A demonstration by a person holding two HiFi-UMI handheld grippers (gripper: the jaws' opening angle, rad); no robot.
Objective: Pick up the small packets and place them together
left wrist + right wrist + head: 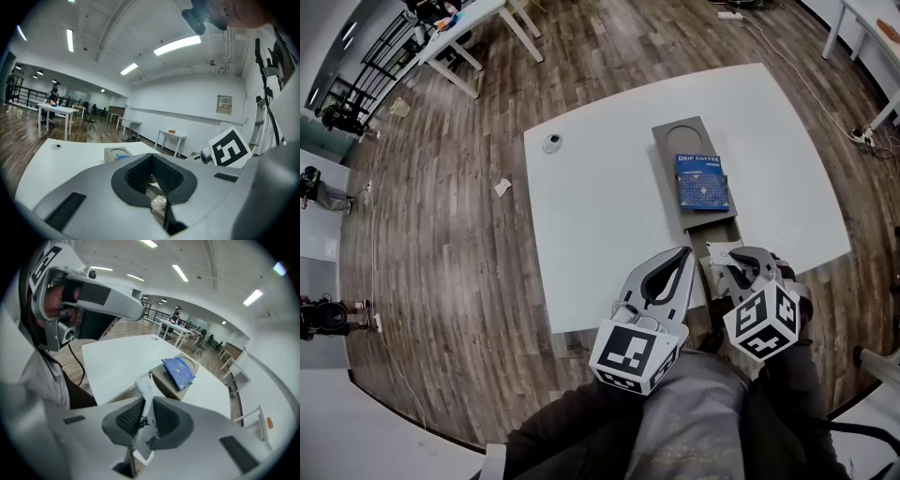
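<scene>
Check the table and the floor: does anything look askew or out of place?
A paper scrap lies loose on the floor beside the table. The blue packet sits a little crooked on the tray, covering part of its round recess.

Left tongs [682, 253] closed, right tongs [739, 270] clamped, tilted downward

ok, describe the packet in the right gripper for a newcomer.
A long grey tray lies on the white table; the right gripper is at its near end. Its jaws pinch a white packet with black print, unlike the blue packet lying flat on the tray.
</scene>
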